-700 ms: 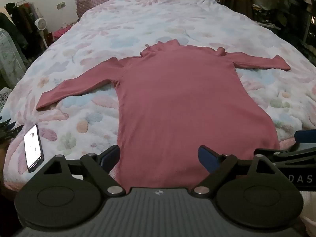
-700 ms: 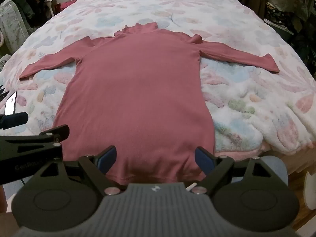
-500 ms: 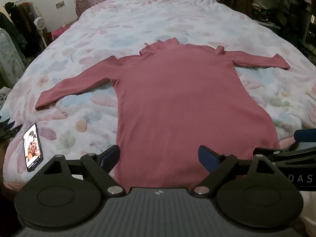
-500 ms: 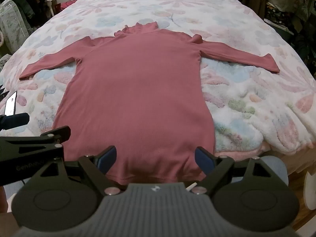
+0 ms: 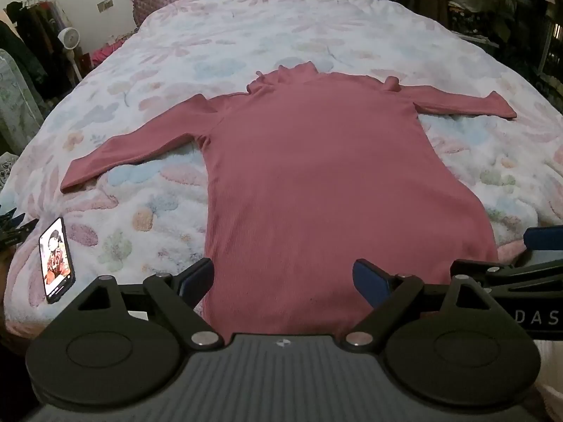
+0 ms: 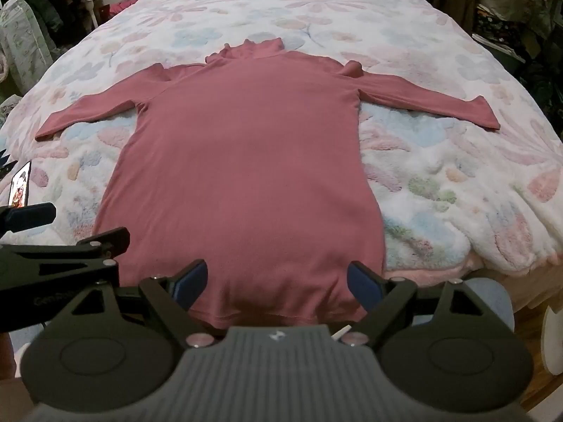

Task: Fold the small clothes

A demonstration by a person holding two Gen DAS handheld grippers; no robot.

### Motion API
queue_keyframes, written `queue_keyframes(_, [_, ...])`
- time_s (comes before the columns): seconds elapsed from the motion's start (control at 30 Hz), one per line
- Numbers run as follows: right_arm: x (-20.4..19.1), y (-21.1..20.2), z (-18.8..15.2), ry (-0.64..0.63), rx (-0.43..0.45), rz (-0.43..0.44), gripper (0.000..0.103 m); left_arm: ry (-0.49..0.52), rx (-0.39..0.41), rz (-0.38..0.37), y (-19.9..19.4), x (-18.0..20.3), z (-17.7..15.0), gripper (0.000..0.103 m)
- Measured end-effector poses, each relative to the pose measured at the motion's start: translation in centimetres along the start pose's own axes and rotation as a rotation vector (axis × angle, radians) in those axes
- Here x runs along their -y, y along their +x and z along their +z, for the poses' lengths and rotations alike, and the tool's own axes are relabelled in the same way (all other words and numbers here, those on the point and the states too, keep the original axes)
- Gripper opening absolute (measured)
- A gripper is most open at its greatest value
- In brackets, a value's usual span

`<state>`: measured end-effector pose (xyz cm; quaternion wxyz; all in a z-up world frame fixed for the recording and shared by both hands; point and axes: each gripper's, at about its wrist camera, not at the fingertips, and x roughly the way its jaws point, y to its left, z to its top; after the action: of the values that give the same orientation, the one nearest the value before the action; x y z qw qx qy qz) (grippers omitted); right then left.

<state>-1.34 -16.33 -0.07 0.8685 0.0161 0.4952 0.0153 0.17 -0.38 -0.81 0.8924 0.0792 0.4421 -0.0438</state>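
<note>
Pink top [image 5: 316, 183] lies flat mid-frame on the bed [image 5: 246, 35]; left tongs [image 5: 283, 277] and right tongs [image 6: 276, 279] gape, released.

phone [image 5: 56, 260] screen shifts from plain white glare to a colourful picture – handset sits slightly lower in left wrist view

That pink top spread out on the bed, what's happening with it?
Someone holding a two-finger gripper in each hand is about to fold it. The pink top lies flat on the flowery blanket, sleeves out to both sides, not yet folded. The left gripper and right gripper are both open near its bottom hem, holding nothing. A phone lies at the blanket's left edge.
</note>
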Motion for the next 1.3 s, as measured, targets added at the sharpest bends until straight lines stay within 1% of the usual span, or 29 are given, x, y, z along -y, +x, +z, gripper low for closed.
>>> queue_keyframes(1.3, [-0.10, 0.18, -0.22, 0.001, -0.007, 0.001, 0.083, -0.004, -0.013, -0.008, 0.08, -0.43, -0.21, 0.103])
